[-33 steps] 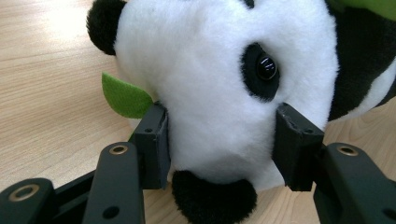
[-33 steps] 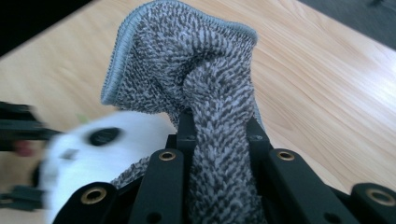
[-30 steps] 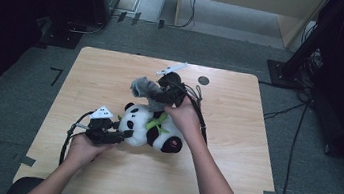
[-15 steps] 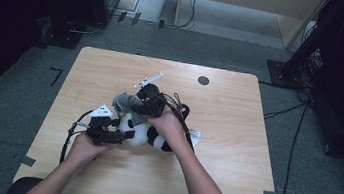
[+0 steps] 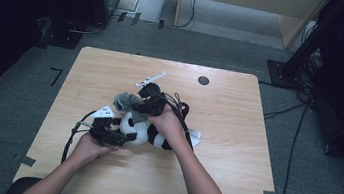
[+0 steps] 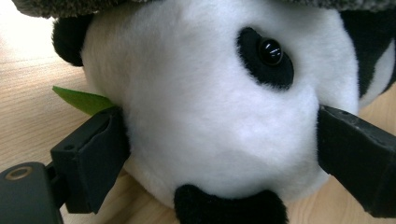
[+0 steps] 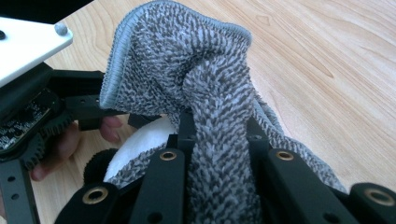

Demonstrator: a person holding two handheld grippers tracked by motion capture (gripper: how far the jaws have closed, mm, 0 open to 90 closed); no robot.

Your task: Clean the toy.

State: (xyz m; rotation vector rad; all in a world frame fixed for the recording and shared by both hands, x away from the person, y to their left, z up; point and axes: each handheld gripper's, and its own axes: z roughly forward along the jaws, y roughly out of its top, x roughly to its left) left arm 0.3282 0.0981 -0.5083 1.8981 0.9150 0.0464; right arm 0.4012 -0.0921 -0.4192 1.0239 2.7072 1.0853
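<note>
— Since a second ago, the right gripper [image 5: 131,103] has come down from the middle of the table [image 5: 233,150] toward the near left, bringing the grey cloth [image 5: 126,101] onto the panda's head; the left gripper's jaws have just been opening, with the head between them.

— And from above?

— From above, the plush panda [image 5: 147,131] lies near the table's centre, the left gripper [image 5: 122,133] at its head, the right hand [image 5: 169,122] over its body.

— Left gripper view?

— White panda face [image 6: 210,116] sits between the two black jaws, spread wide at either side — not squeezing. A green leaf [image 6: 81,99] pokes out by one jaw; grey cloth [image 6: 65,7] edges the top.

— Right gripper view?

— Jaws clamped tight on a fold of the cloth [image 7: 210,154], which drapes over the white plush [image 7: 144,137]. The left gripper's body [image 7: 51,102] sits just beyond.
</note>
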